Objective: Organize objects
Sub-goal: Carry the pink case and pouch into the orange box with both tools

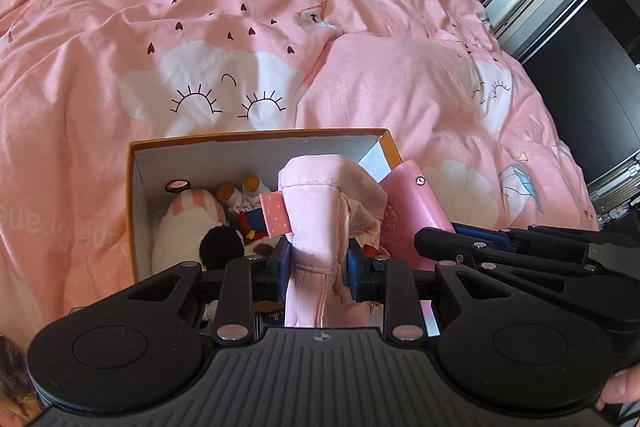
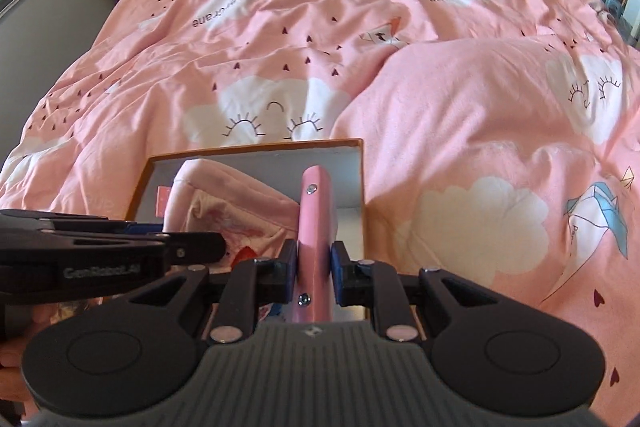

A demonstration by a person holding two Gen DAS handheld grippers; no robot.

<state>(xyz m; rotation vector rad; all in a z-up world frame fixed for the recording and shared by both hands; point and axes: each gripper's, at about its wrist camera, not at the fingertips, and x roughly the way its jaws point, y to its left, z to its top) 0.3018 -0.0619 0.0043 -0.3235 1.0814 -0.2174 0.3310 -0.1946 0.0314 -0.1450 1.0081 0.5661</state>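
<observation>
Toys [image 1: 208,223] filled the box [image 1: 256,137] at lower centre. The left gripper [image 1: 318,267] clenched a pink cloth [image 1: 316,211]; the right gripper [image 2: 314,273] clenched a wallet [image 2: 316,211], its long axis pointing up-frame.

Both grippers [image 1: 318,267] [image 2: 316,275] were matte black with blue pads [image 1: 354,267], silver screws, round side discs and a ribbed grey base; one bore faint embossed lettering

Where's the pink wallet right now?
The pink wallet is clamped edge-on in the right hand-held gripper, over the right end of the orange box, just right of the pink cloth that the left hand-held gripper holds.
</observation>
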